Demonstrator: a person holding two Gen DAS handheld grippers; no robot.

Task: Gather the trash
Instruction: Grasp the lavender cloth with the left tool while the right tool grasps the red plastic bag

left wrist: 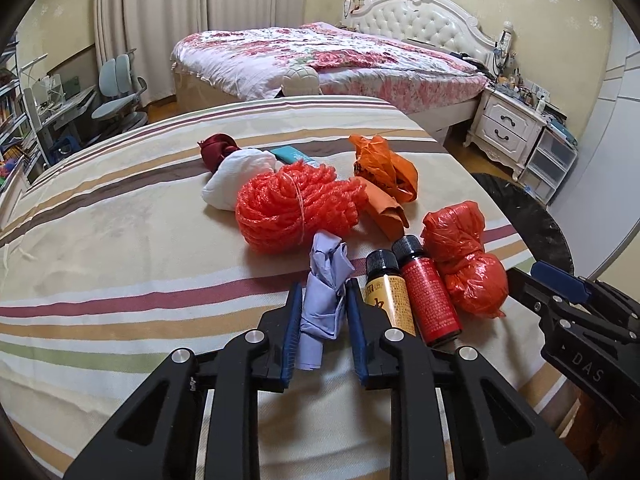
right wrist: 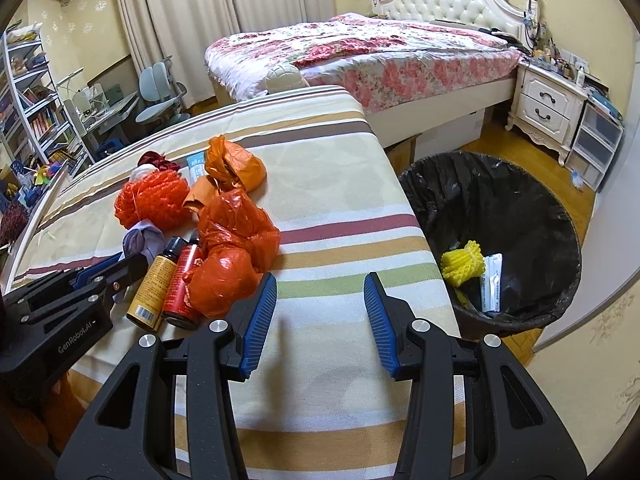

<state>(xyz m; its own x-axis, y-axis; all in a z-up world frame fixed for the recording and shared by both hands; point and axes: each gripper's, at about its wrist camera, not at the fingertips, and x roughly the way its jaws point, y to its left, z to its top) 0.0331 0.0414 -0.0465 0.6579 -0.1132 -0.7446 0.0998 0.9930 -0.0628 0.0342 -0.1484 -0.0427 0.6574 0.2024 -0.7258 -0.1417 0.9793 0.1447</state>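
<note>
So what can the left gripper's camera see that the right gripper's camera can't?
Only the left wrist view shows the left gripper shut on the crumpled purple paper from close up.

Only the right wrist view shows inside the black trash bin, where a yellow foam net and a white wrapper lie, and the right gripper open with nothing between its pads.

Both show the striped cloth, the two small bottles, the red-orange bags and the red foam net.

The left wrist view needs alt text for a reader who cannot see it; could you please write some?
The left gripper is shut on a crumpled lilac wad lying on a striped bedcover. Just right lie two small black-capped bottles and a knotted red plastic bag; an orange-red foam net bundle lies beyond.
</note>
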